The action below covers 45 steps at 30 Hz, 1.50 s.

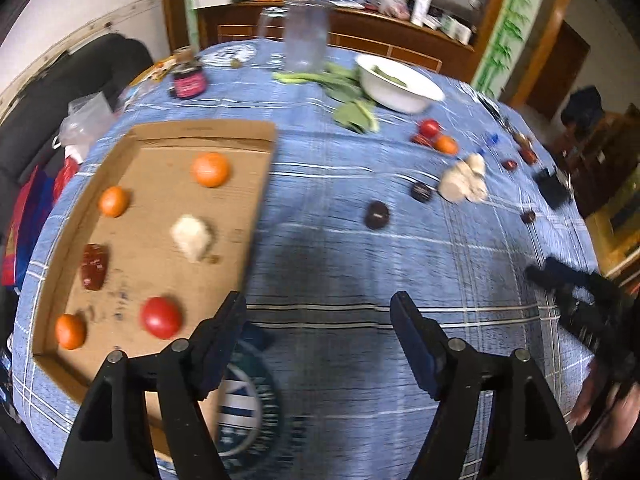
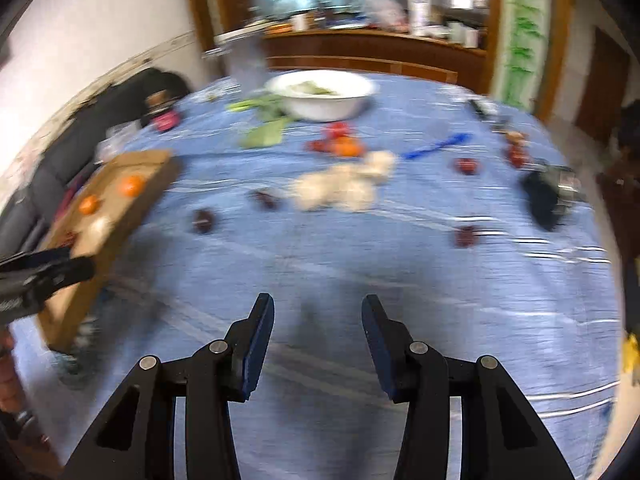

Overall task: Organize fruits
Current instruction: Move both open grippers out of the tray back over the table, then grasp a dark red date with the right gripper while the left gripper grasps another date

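A cardboard tray (image 1: 168, 132) lies on the left of the blue cloth and holds three oranges (image 1: 211, 169), a tomato (image 1: 161, 317), a dark red fruit (image 1: 94, 266) and a white lump (image 1: 192, 236). Loose on the cloth are dark plums (image 1: 377, 215), a tomato (image 1: 429, 128), an orange (image 1: 445, 145) and white lumps (image 1: 464, 180). My left gripper (image 1: 319, 306) is open and empty beside the tray's right edge. My right gripper (image 2: 318, 310) is open and empty above bare cloth, with plums (image 2: 203, 220) and the tray (image 2: 120, 168) ahead of it.
A white bowl (image 1: 400, 88) with greens, leafy greens (image 1: 352, 114), a clear jar (image 1: 304, 36) and a pink-lidded jar (image 1: 188, 80) stand at the far side. A black object (image 2: 546, 200) lies at the right. A dark sofa (image 1: 60, 92) is left of the table.
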Motion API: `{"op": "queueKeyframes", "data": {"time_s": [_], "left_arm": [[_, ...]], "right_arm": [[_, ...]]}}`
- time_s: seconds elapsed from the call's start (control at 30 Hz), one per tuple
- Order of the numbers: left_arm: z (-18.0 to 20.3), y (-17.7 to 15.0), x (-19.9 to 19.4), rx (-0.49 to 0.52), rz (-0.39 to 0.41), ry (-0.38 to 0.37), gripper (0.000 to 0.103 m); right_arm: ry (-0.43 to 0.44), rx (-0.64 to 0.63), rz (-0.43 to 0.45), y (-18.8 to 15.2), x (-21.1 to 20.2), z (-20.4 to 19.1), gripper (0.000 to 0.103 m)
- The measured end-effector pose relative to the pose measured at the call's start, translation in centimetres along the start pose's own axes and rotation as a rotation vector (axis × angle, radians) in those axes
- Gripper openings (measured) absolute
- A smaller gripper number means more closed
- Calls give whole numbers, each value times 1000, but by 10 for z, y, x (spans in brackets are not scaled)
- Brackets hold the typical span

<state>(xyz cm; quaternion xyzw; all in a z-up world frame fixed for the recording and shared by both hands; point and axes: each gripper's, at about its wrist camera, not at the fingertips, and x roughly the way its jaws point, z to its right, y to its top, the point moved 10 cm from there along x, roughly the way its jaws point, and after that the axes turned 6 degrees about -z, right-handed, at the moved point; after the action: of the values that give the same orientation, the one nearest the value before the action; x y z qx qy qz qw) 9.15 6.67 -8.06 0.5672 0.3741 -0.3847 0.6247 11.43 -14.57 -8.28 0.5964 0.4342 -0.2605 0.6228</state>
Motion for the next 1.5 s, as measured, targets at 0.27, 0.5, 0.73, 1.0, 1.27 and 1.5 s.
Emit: {"op": "queueKeyframes", "data": {"time_s": [0.27,0.5,0.73,1.0,1.27,1.5], "left_arm": [[36,-6,18,43,-49,27,74],[40,3,33,32,-63,62,74],[40,26,57,-6,-96,53,74],[43,56,88,-23,-85,45,74],[48,56,93,20,-26,18,22],[58,49,79,46,-1,-42,22]], "right_arm": [[-41,102,17,23,23,102,54],[-18,50,-1,38,56,99,53],[-19,71,-18,41,67,110,29],[19,53,-12,37,58,107,29],[14,45,1,35,48,107,29],[-4,33,5,30,38,101,29]]}}
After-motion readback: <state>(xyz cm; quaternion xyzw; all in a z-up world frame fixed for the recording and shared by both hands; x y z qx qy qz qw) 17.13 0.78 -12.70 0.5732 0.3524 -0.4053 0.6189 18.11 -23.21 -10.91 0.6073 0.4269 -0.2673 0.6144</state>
